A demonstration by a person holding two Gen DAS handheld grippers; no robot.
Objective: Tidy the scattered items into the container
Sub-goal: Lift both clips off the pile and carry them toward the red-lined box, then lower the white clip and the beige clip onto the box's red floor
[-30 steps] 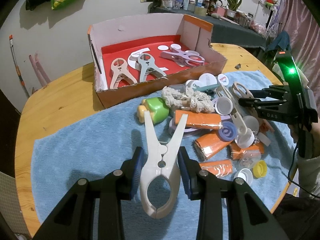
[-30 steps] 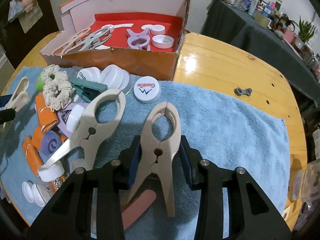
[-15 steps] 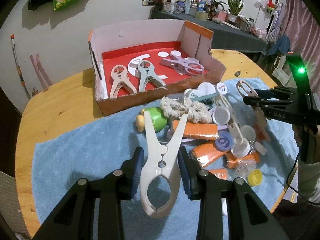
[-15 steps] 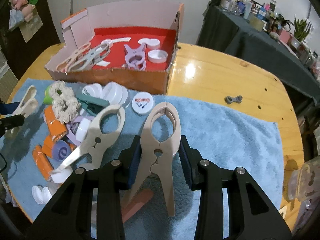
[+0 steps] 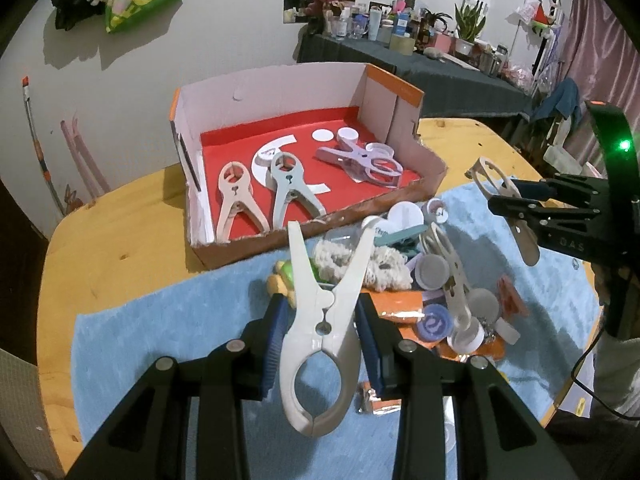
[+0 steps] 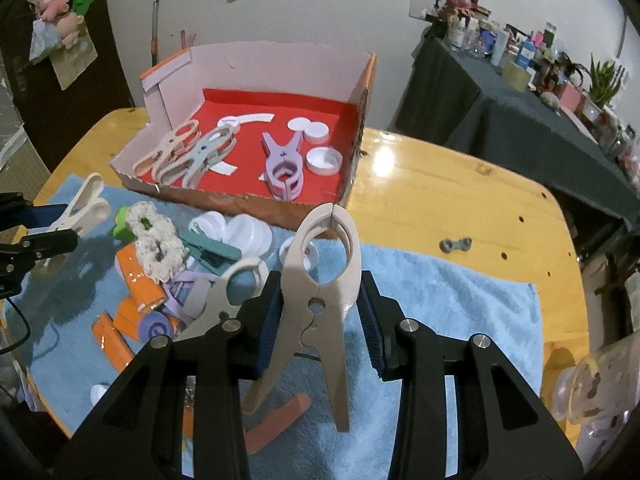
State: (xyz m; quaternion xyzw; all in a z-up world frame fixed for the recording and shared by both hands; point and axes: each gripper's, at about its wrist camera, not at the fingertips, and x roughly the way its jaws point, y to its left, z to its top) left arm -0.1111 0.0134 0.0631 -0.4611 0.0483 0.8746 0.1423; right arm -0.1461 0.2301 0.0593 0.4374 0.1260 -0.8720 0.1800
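My left gripper [image 5: 322, 334] is shut on a white plastic clamp [image 5: 322, 320], held above the blue towel [image 5: 160, 340]. My right gripper [image 6: 316, 316] is shut on a beige clamp [image 6: 320, 280] lifted off the towel [image 6: 440, 304]. The cardboard box [image 5: 304, 92] with a red floor stands beyond, holding a pink clamp [image 5: 236, 196], a grey-green clamp [image 5: 290, 190], a lilac clamp [image 5: 360, 158] and white lids. The box [image 6: 280, 68] appears in the right wrist view too. A pile of caps, orange packets [image 5: 396, 306], a cream scrunchie [image 6: 154, 244] and another beige clamp [image 6: 224, 292] lies on the towel.
The round wooden table [image 6: 440, 200] carries a small grey metal part [image 6: 456, 245] to the right of the box. A salmon strip [image 6: 280, 420] lies on the towel under my right gripper. A dark-clothed side table [image 6: 500, 120] with bottles and plants stands behind.
Both grippers have risen with their clamps, so the towel and pile sit lower and farther away. The box now looks nearer the middle of both views.
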